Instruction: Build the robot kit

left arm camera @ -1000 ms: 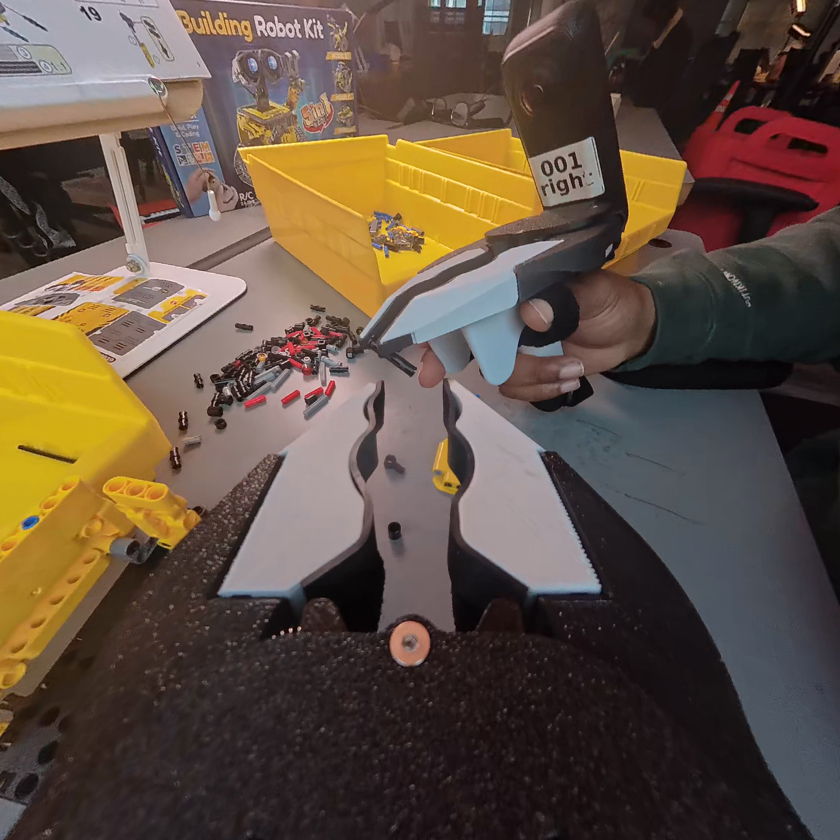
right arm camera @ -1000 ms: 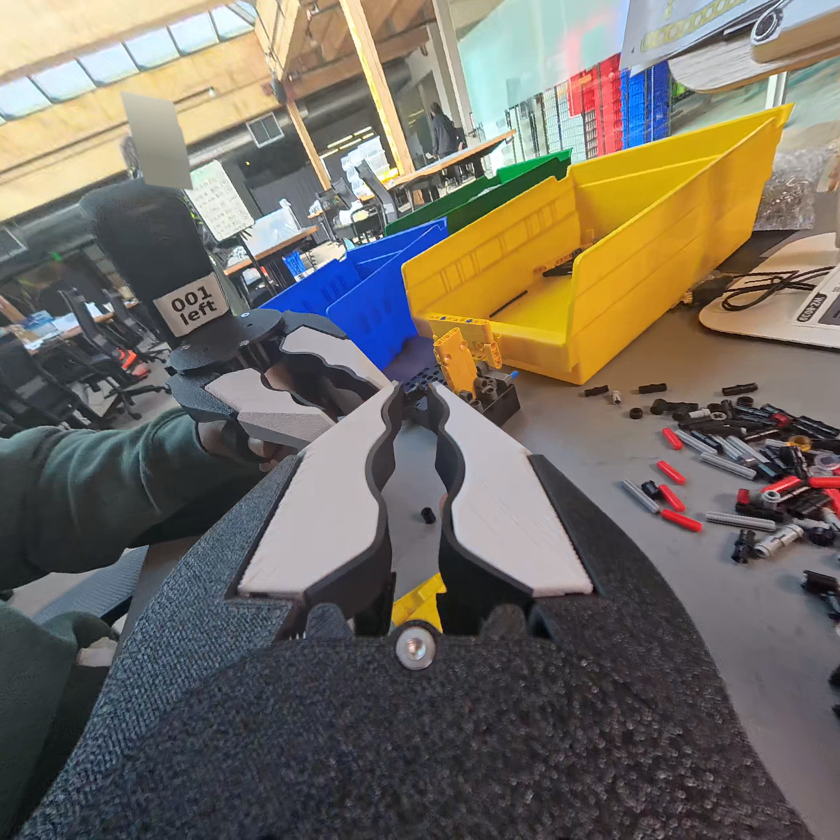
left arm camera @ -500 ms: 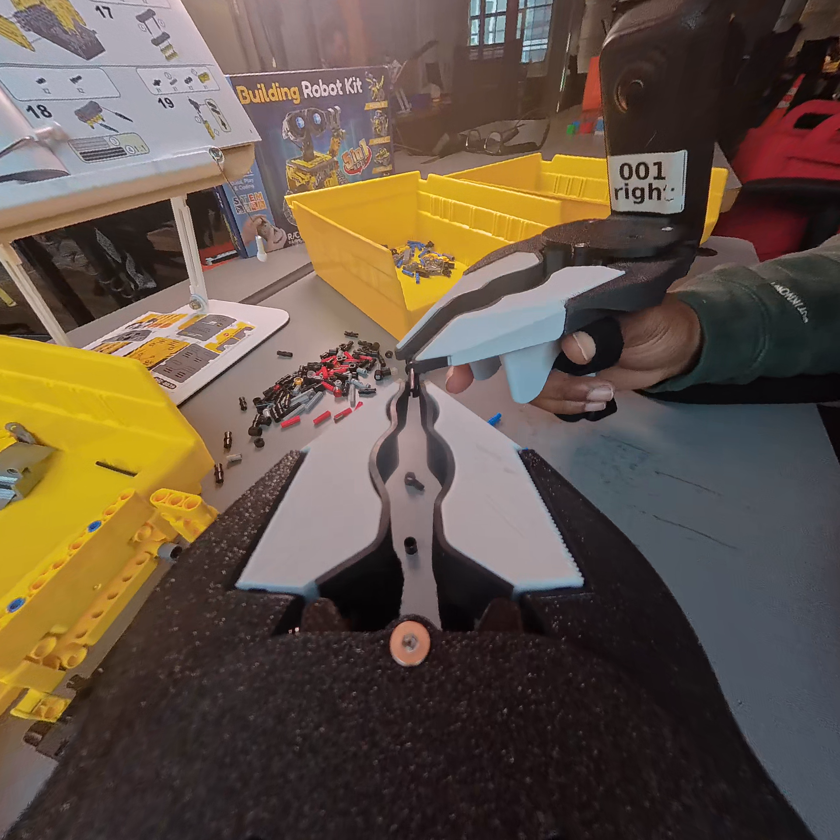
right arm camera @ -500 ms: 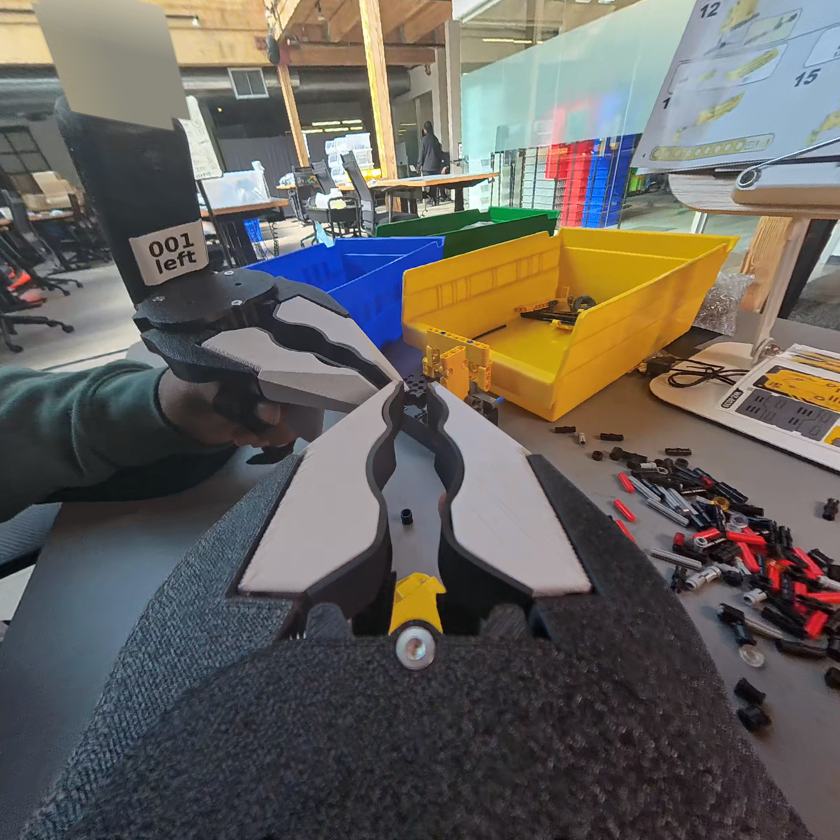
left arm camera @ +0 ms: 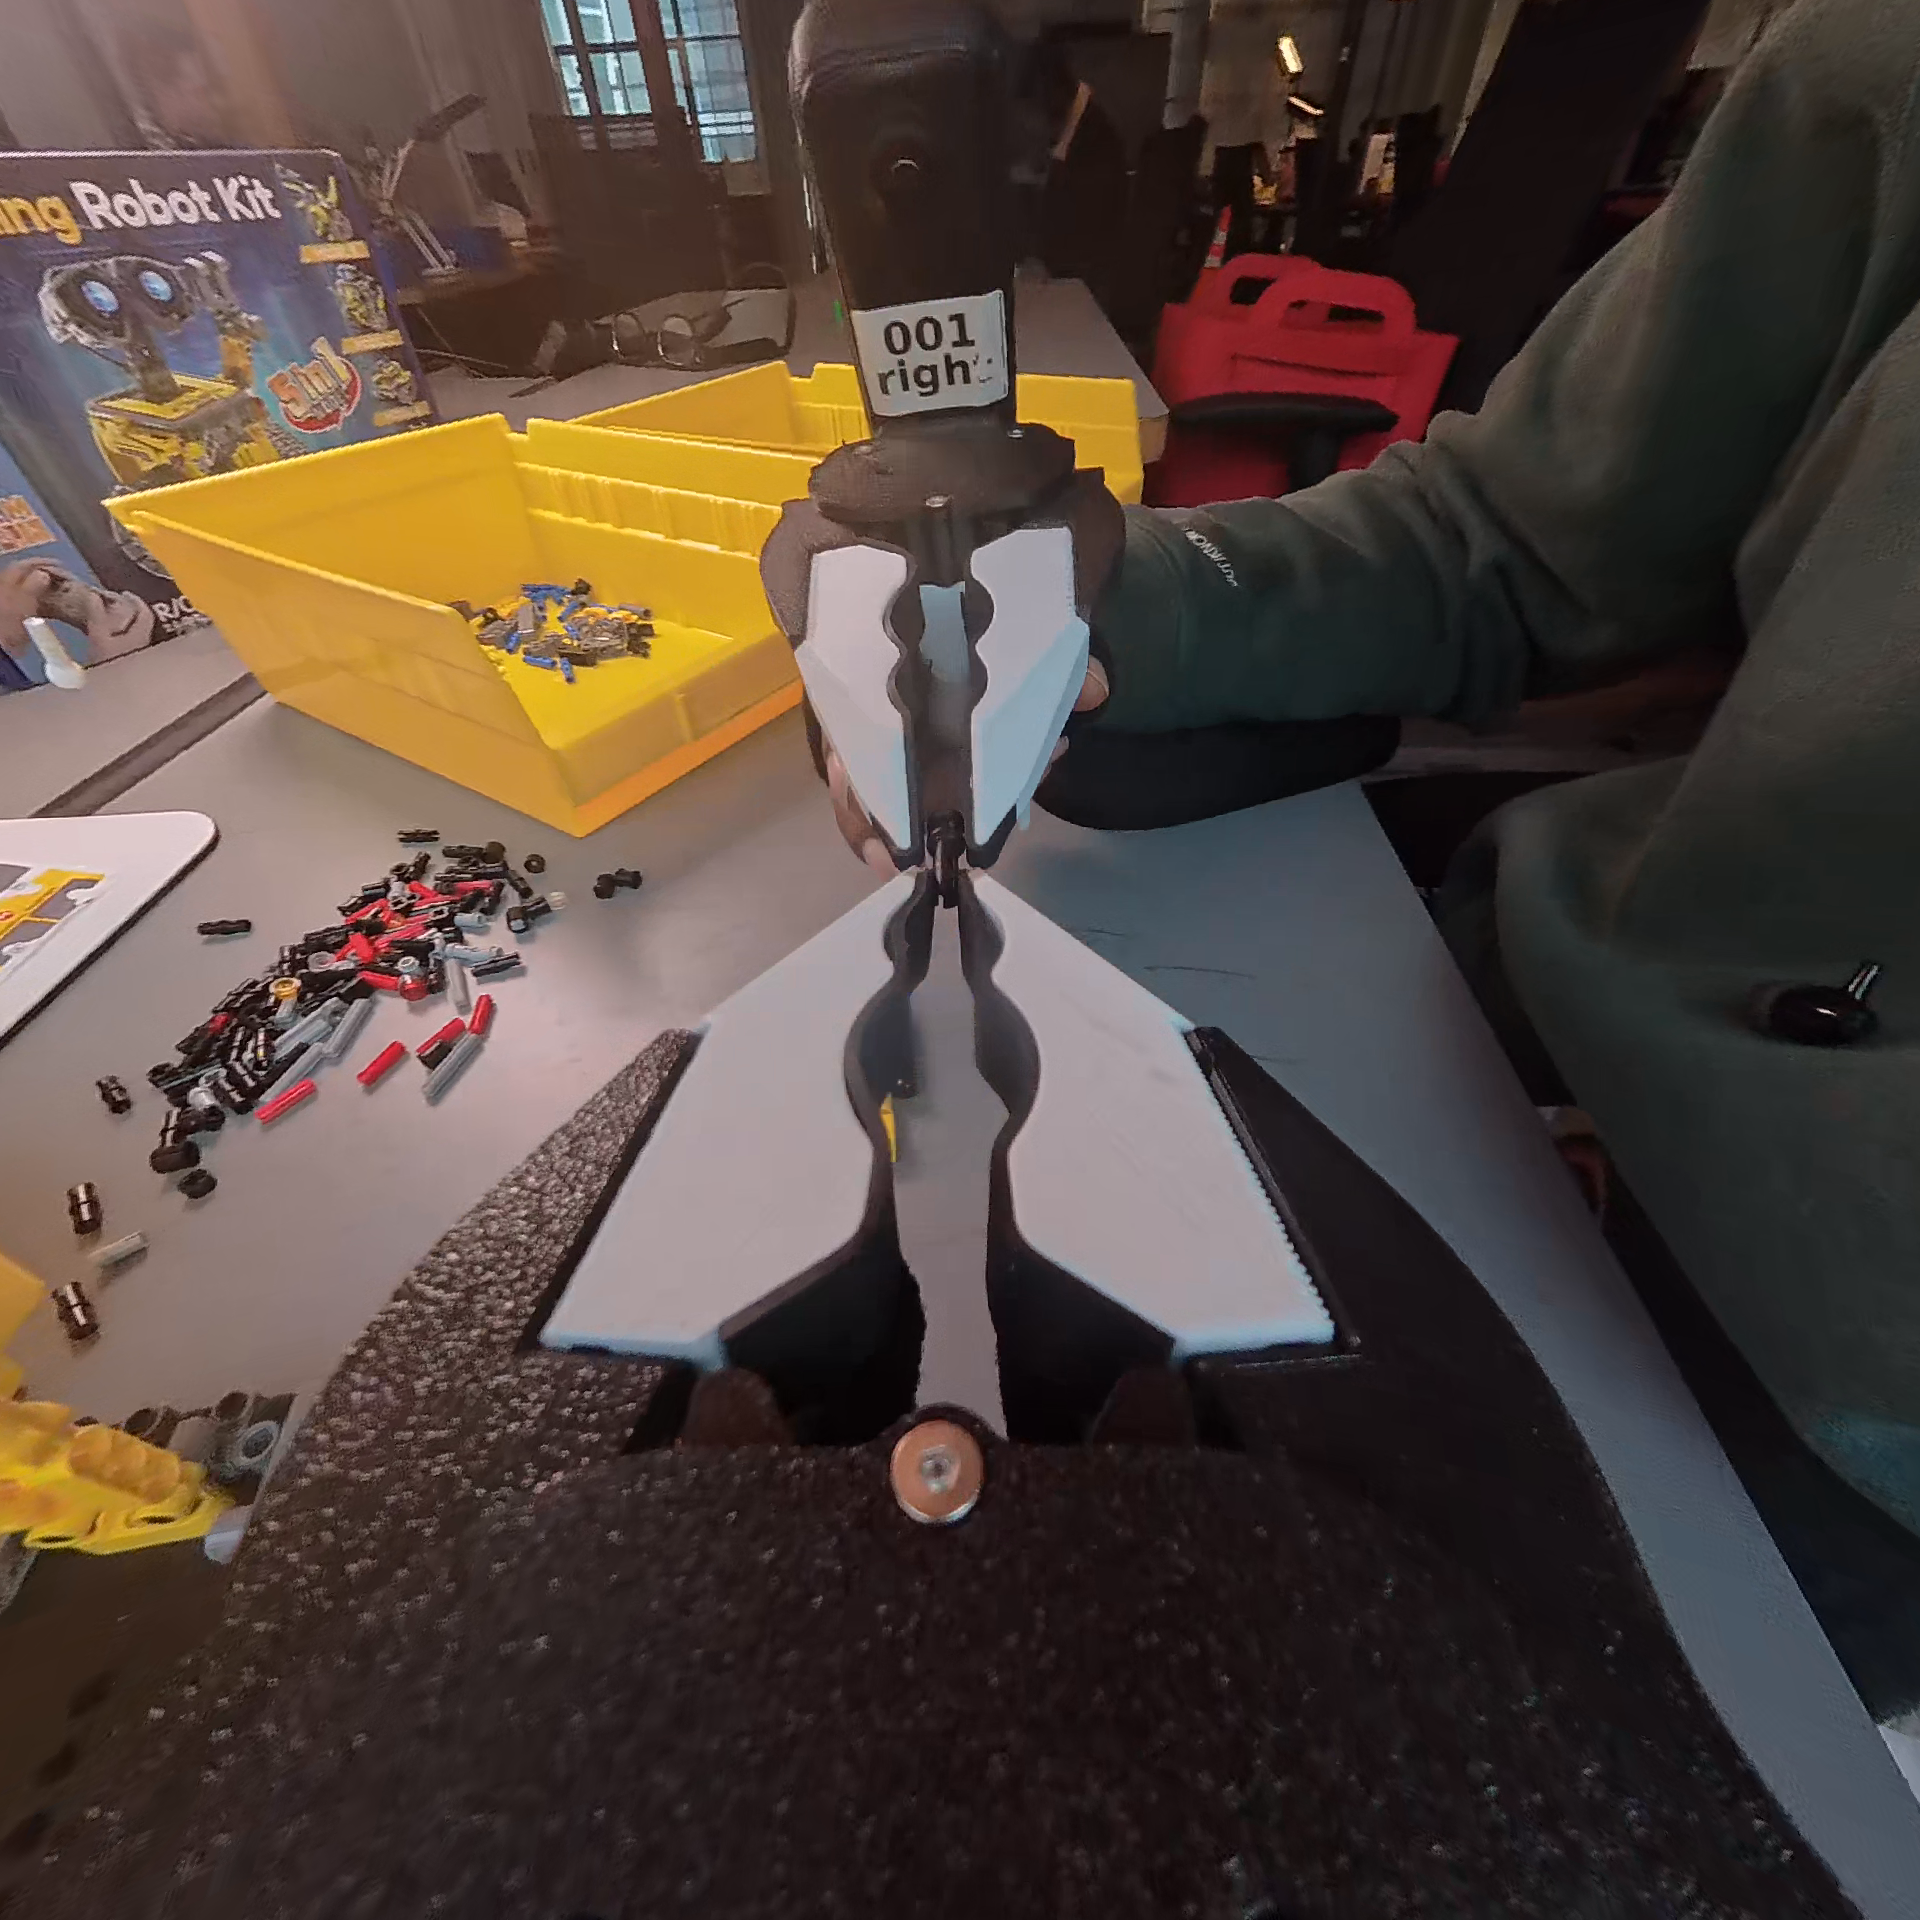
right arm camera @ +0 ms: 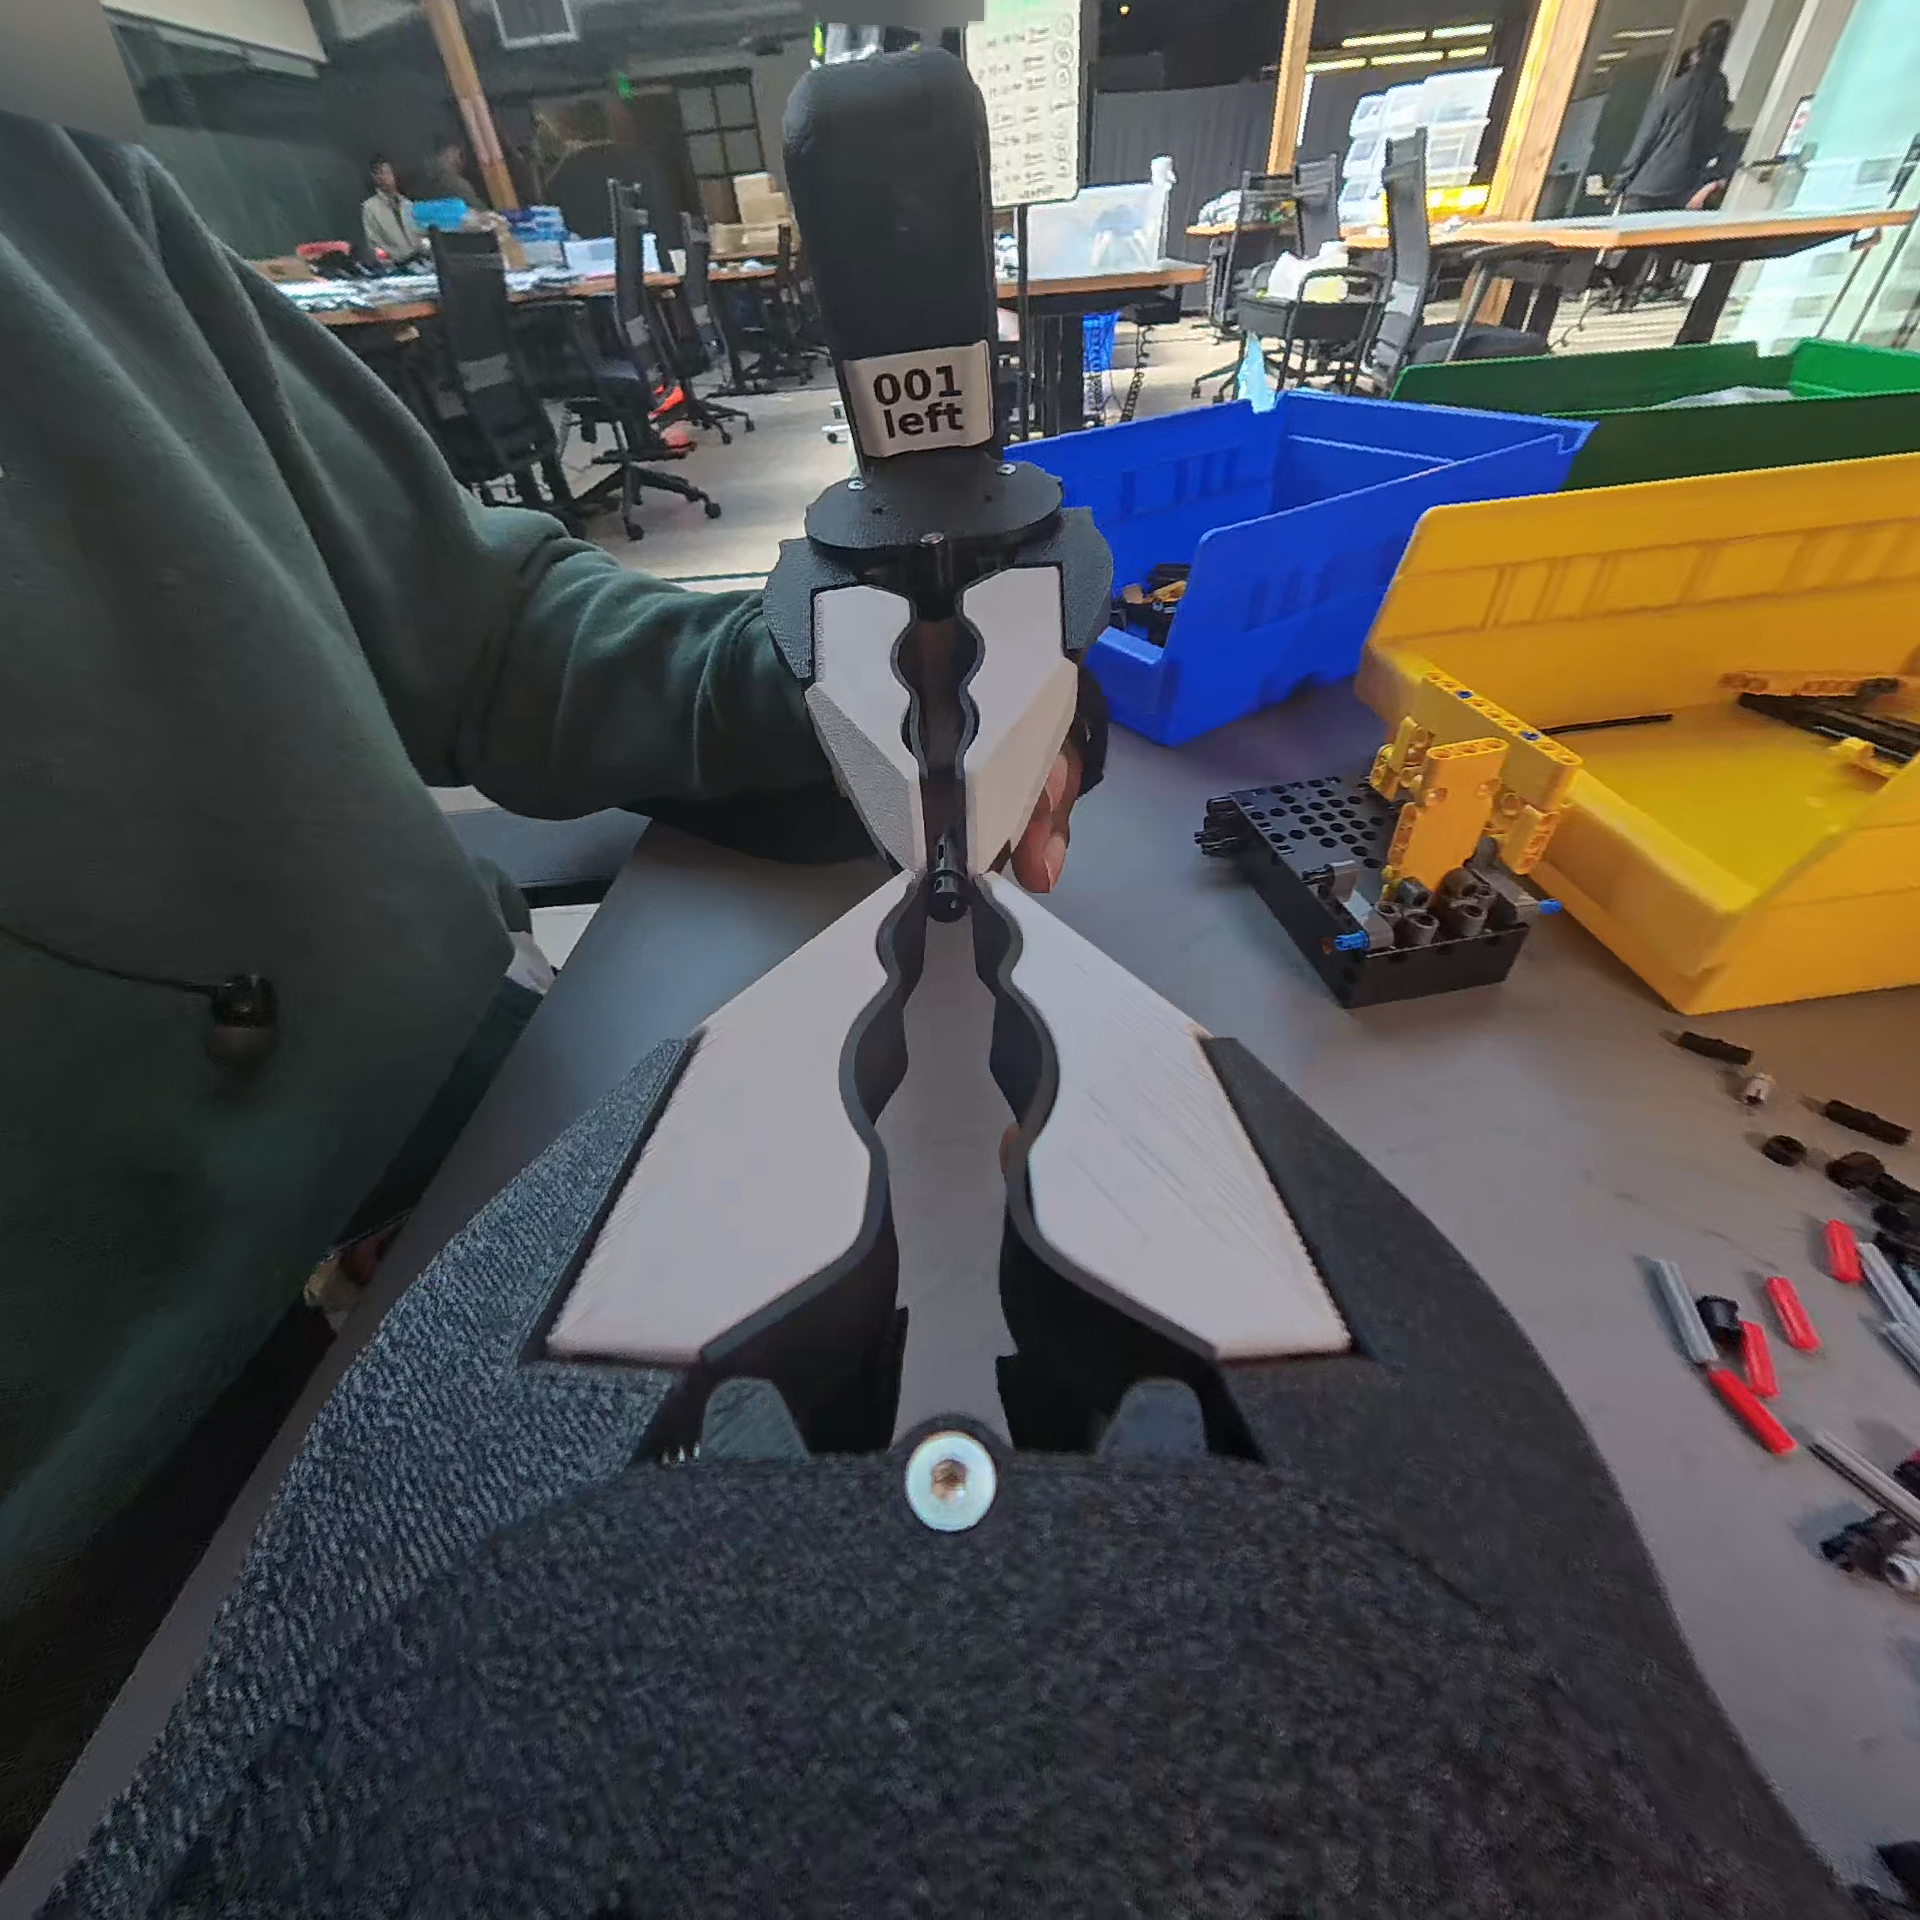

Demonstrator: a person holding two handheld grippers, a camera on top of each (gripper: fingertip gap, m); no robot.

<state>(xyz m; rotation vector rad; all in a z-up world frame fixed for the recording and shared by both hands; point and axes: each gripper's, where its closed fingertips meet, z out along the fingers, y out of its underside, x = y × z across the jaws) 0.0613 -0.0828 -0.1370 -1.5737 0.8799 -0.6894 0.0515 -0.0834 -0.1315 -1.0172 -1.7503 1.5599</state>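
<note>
The left tool [left arm camera: 943,891] and the right tool [right arm camera: 943,891] meet tip to tip above the grey bench [left arm camera: 1195,935], each with its two fingers pressed together at the tips on the same small black pin [left arm camera: 944,840], which bridges the narrow gap between them. In the left wrist view the right tool points in from 12 o'clock, held by a hand [left arm camera: 1075,717] in a dark green sleeve [left arm camera: 1351,603].

At 9 o'clock in that view a loose scatter of black, red and grey pins [left arm camera: 343,997] lies on the bench, and behind it, toward 11 o'clock, stands a yellow bin [left arm camera: 343,582] with a few small parts inside (blue, grey and yellow ones).

In the right wrist view, at 2 o'clock, a black perforated plate with yellow beams built on it [right arm camera: 1392,862] sits just beside another yellow bin [right arm camera: 1662,644], with a blue bin [right arm camera: 1299,520] behind.
</note>
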